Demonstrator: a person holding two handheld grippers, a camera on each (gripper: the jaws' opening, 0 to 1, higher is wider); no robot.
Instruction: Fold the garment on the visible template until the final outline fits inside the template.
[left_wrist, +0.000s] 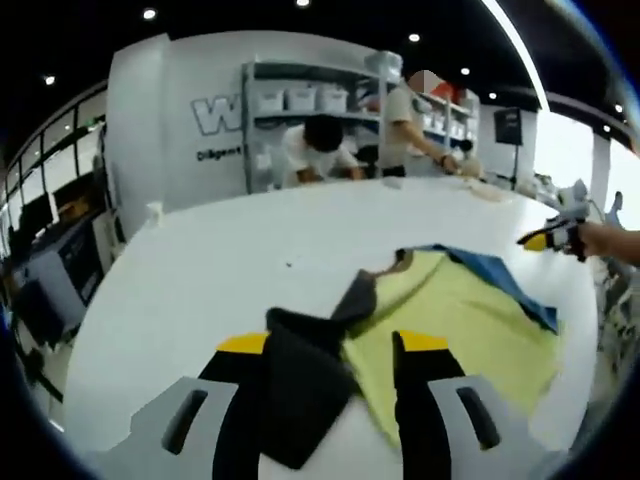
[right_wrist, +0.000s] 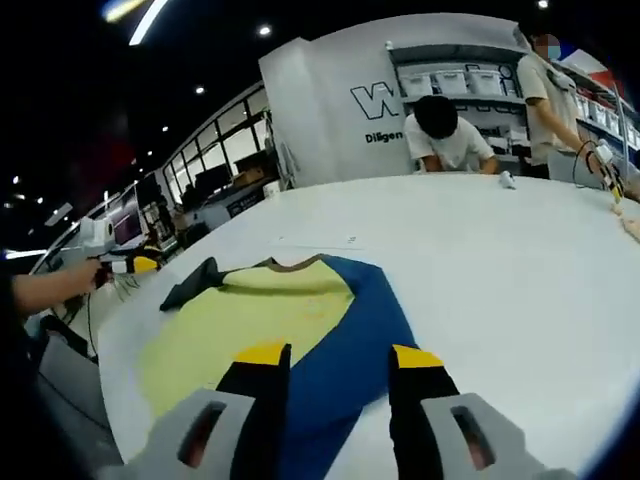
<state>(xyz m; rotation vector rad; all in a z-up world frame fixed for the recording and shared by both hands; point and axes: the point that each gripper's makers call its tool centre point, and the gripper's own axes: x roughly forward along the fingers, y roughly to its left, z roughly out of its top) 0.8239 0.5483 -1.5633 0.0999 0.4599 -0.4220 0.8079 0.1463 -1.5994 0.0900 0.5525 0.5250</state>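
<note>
On the white wall panel (right_wrist: 345, 110) behind the bench I can read a large outlined "W" and, under it, smaller dark letters starting "Diligen", cut off by the shelves (left_wrist: 300, 100) of pale bins; the rest I cannot read; two people (right_wrist: 445, 130) stand at the far edge of the bench (right_wrist: 500, 260). The shirt (left_wrist: 450, 320) lies flat on the white bench just ahead of me; it is yellow-green in the body, with a blue panel along one side, a dark grey sleeve (left_wrist: 300, 390) and a brownish collar. In the left gripper view, my left gripper (left_wrist: 330, 345) has its yellow-tipped jaws spread, the dark sleeve lying between them, though I cannot tell whether they touch it. In the right gripper view, my right gripper (right_wrist: 337, 355) is likewise spread, over the blue panel (right_wrist: 350, 350) at the near edge of the shirt; the other dark sleeve (right_wrist: 195, 280) sticks out at the far left, beside my left hand (right_wrist: 95, 272).
</note>
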